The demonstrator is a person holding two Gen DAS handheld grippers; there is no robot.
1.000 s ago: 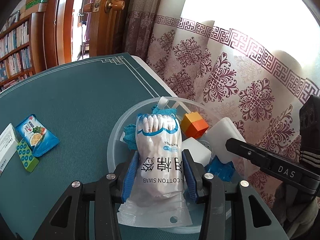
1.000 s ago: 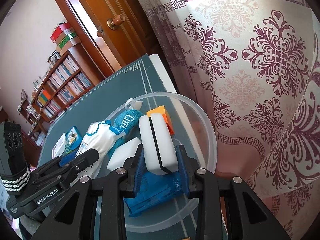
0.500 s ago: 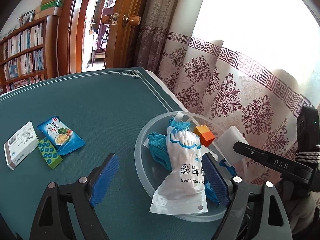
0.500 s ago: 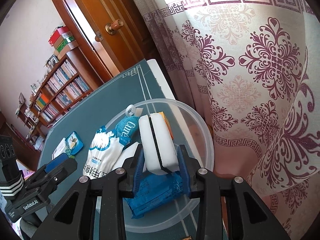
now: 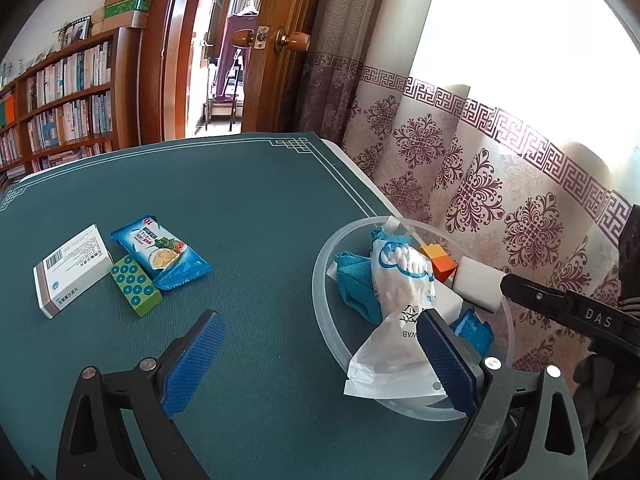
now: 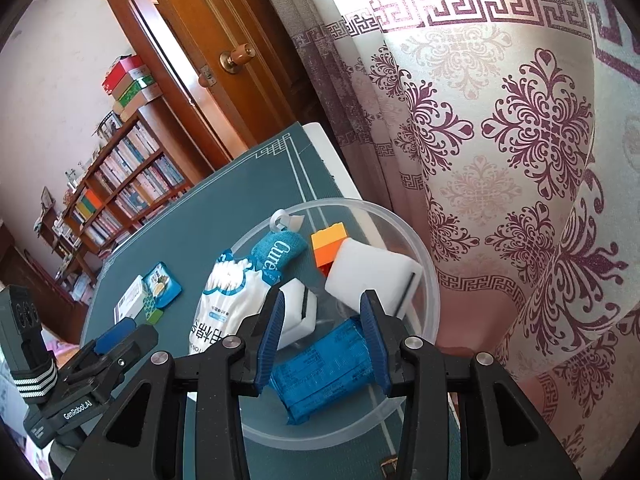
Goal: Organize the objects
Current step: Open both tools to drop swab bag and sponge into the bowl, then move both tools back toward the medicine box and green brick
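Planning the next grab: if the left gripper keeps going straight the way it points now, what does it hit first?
Probably bare green table mat, between the snack packet and the bowl; the open left gripper holds nothing.

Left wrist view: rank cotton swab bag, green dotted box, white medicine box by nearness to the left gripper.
From the left gripper:
1. Cotton swab bag, in the bowl by the right finger.
2. Green dotted box, on the mat, left.
3. White medicine box, farther left, beside the green one.

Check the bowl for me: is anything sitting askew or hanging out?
Yes. The cotton swab bag lies slanted in the clear bowl, its sealed end draped over the near rim. The large white sponge leans tilted against the orange block.
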